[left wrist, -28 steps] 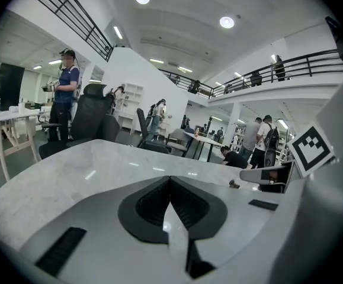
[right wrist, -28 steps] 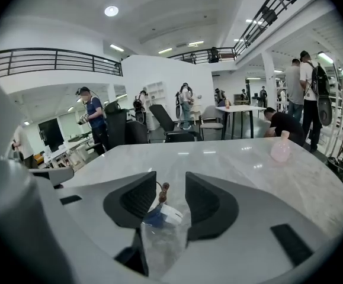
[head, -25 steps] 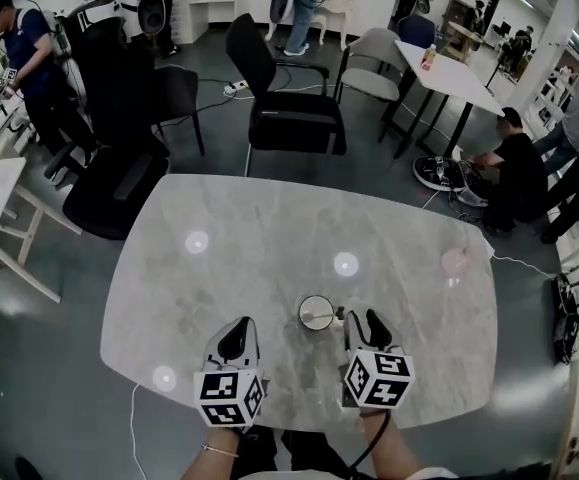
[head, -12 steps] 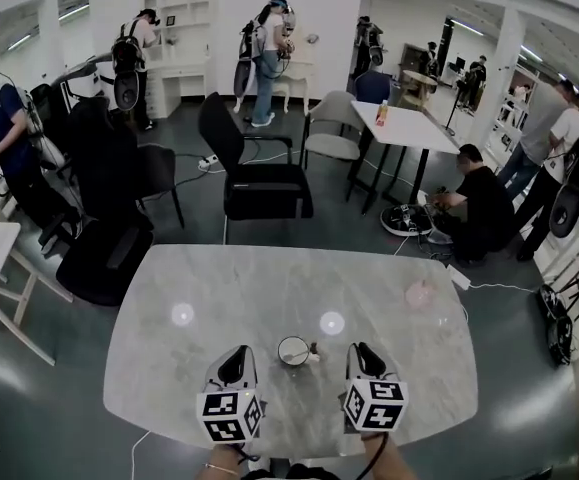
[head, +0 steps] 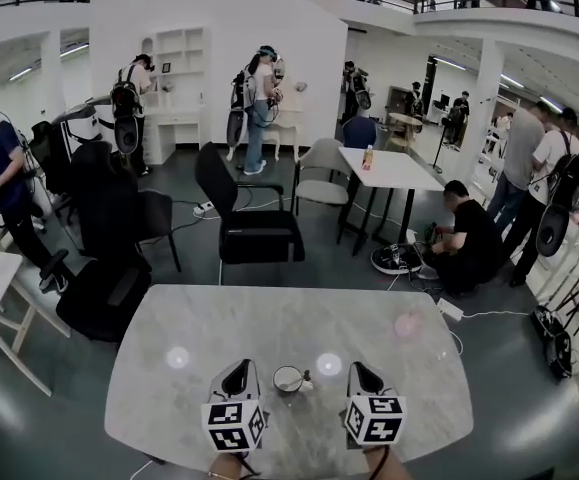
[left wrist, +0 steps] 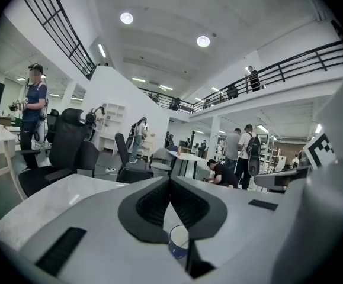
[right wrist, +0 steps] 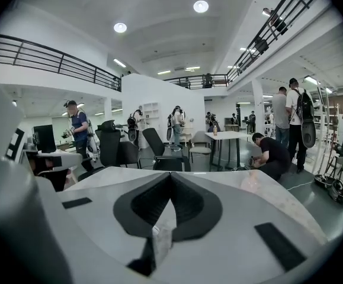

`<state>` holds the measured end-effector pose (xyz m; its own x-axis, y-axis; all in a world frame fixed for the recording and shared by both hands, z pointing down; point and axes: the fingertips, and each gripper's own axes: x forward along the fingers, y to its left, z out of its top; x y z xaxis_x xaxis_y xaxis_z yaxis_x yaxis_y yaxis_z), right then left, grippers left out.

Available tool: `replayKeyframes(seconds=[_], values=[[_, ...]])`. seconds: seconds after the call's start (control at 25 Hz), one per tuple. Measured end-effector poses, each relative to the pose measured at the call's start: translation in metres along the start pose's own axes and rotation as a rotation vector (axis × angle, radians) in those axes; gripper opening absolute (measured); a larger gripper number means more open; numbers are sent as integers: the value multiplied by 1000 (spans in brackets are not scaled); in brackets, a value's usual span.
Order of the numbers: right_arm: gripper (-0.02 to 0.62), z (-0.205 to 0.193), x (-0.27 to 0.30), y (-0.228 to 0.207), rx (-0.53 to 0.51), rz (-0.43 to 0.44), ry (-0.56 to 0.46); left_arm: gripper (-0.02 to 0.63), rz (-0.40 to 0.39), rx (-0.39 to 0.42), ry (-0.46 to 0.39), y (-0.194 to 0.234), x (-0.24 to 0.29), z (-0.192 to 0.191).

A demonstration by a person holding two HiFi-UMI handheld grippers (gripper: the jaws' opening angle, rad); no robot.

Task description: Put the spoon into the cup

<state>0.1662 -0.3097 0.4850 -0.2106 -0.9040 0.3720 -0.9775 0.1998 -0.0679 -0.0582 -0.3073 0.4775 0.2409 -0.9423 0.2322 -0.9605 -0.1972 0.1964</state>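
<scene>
A small white cup (head: 289,379) stands near the front edge of the marble table (head: 149,388), with the spoon (head: 308,377) resting in it and sticking out over its right rim. My left gripper (head: 237,372) hovers just left of the cup, apart from it. Its jaws meet at the tips (left wrist: 170,181) with nothing held, and the cup (left wrist: 179,244) shows below them. My right gripper (head: 361,370) hovers to the cup's right. Its jaws are closing and meet at the tips (right wrist: 171,177), with nothing between them.
A faint pink patch (head: 406,325) lies on the table's far right. Beyond the far edge stand a black chair (head: 254,233) and another dark chair (head: 104,288) at the left. A person crouches (head: 466,243) by a white table (head: 389,168). Several people stand further back.
Both grippers have risen and drawn slightly back from the cup. The head view has tilted up, so the table sits lower in the picture. The cup and spoon have not moved.
</scene>
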Motion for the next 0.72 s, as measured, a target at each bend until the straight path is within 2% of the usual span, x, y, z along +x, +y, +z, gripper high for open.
replayKeyframes(seconds=[0.72], values=[[31,6,-1,-3,-1,-11,-33,18,6,13,-9,5,3,0]])
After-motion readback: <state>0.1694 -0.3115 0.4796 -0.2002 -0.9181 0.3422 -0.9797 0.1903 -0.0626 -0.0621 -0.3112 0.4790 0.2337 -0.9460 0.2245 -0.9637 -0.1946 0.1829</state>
